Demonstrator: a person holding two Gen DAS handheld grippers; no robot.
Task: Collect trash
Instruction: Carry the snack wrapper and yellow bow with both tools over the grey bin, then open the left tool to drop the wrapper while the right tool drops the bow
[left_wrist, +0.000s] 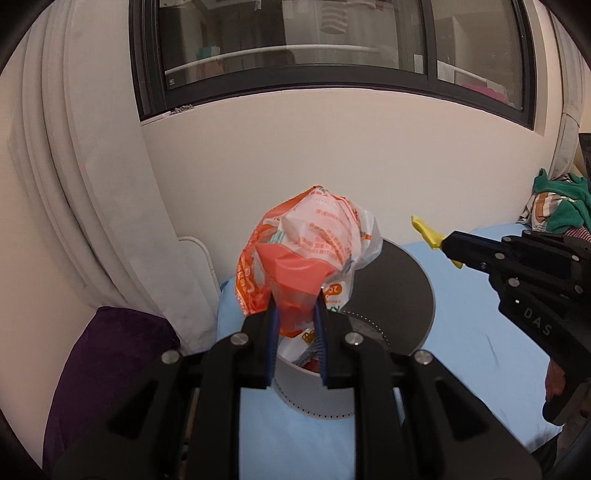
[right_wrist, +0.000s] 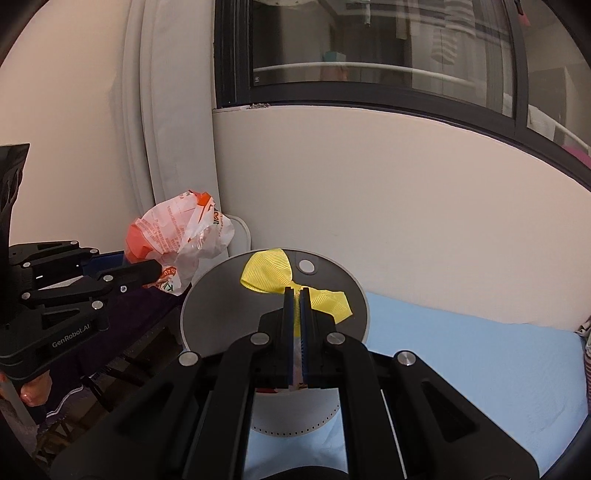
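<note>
Orange-white plastic bag (left_wrist: 310, 243), thin and crinkly, probably light and slippery, pinched at its gathered neck by left gripper (left_wrist: 297, 299), just above open grey bin (left_wrist: 317, 398) at 6 o'clock. Yellow ribbon (right_wrist: 267, 271), soft and limp, clamped at its knot by right gripper (right_wrist: 296, 293), before raised lid (right_wrist: 221, 306). Wall close at 12 o'clock; free room over blue bed (right_wrist: 461, 350) toward 3 o'clock.

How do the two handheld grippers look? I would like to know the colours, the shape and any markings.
Both are matte black plastic linkage frames with round silver screw heads and blue ribbed pads on the fingers. The left gripper carries white "GenRobot.AI" lettering on its side, read in the right wrist view. The right gripper shows "DAS" on its body, read in the left wrist view.
</note>
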